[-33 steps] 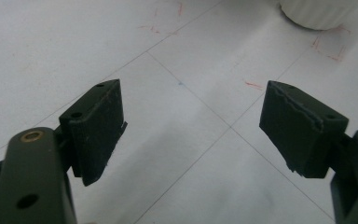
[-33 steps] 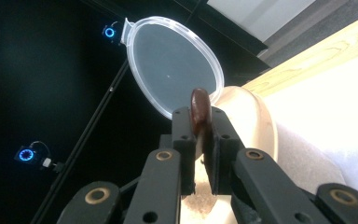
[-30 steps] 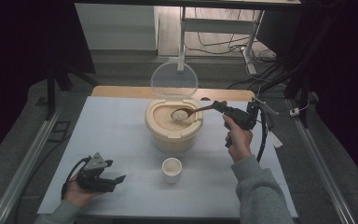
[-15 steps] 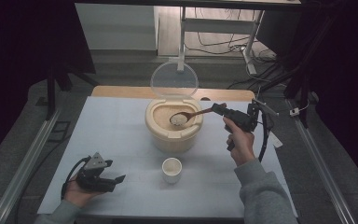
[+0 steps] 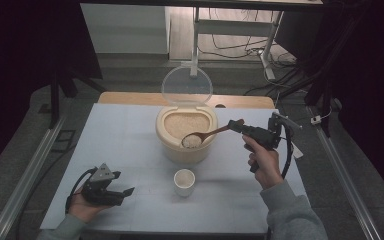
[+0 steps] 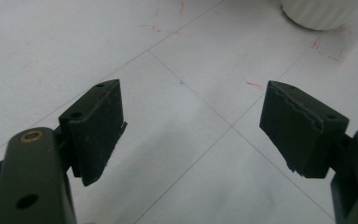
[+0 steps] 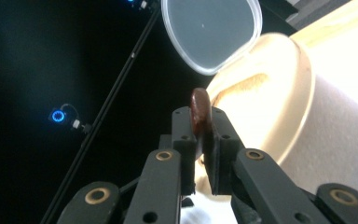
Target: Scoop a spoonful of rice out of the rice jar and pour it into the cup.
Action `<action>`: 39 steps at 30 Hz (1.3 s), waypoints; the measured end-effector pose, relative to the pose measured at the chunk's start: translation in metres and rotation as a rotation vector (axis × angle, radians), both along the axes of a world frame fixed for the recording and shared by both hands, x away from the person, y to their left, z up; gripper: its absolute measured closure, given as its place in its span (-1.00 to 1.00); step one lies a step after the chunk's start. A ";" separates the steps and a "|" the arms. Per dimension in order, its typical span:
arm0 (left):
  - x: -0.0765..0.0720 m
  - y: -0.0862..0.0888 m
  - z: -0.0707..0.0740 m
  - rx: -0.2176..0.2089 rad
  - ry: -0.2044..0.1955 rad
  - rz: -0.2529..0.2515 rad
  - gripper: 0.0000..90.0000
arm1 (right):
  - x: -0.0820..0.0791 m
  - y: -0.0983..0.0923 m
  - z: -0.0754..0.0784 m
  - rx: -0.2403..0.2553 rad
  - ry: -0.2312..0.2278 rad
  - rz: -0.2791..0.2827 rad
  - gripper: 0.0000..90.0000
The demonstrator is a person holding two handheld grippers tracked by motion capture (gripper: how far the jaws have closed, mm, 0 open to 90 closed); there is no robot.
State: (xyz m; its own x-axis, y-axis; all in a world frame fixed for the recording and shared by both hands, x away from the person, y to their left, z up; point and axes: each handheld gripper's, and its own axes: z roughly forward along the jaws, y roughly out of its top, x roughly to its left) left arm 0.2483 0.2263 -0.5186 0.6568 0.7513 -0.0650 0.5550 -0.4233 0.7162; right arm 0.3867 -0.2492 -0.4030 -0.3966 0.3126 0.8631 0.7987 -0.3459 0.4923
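High view: right gripper (image 5: 237,125) holds spoon (image 5: 205,136), apparently rice-filled, over container (image 5: 186,134).

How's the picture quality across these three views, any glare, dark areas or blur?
High view: table evenly lit, surroundings nearly black. Left gripper view: tabletop sharp, near parts of the left gripper soft, faint shadows under the jaws. Right gripper view: rice container overexposed, its rim washed out; background black; spoon handle held in the right gripper blurred.

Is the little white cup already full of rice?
No. From above, the cup looks empty, while the spoon carries rice over the big container.
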 end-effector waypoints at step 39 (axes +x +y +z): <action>0.000 0.000 -0.001 0.002 0.003 -0.001 -0.53 | -0.019 0.024 -0.036 -0.236 0.013 0.089 0.84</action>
